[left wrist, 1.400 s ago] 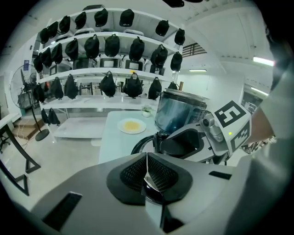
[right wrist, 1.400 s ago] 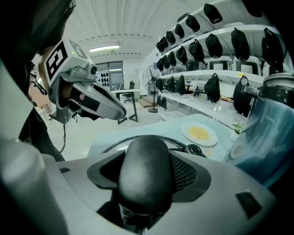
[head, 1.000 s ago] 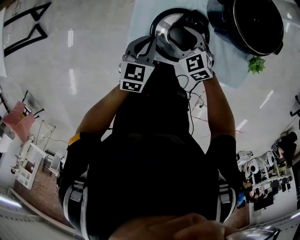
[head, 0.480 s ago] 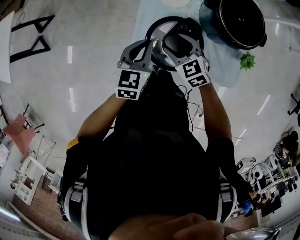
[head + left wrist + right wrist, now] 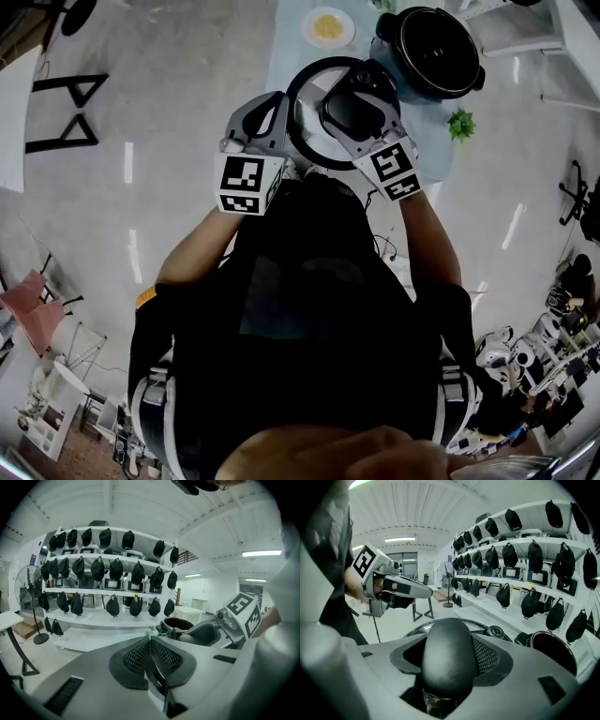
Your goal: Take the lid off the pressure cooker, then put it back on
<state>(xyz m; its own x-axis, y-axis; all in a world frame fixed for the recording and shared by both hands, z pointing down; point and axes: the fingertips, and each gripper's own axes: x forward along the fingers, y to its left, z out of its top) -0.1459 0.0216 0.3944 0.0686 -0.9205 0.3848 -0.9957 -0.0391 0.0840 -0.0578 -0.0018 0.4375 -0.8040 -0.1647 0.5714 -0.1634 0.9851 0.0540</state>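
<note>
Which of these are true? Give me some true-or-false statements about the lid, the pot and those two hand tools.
1. The round metal lid is held clear of the black pressure cooker pot. True.
2. The right gripper clamps the lid's black handle. True.
3. The left gripper is open and empty. False: it is shut on the lid's rim.
4. The white plate of yellow food sits inside the pot. False: it stands apart from it.

One round steel lid with a black handle [image 5: 309, 131], one round black pressure cooker pot [image 5: 433, 49], one small white plate of yellow food [image 5: 328, 26], one small green plant [image 5: 459, 124], one pale-blue tabletop [image 5: 286, 47].
</note>
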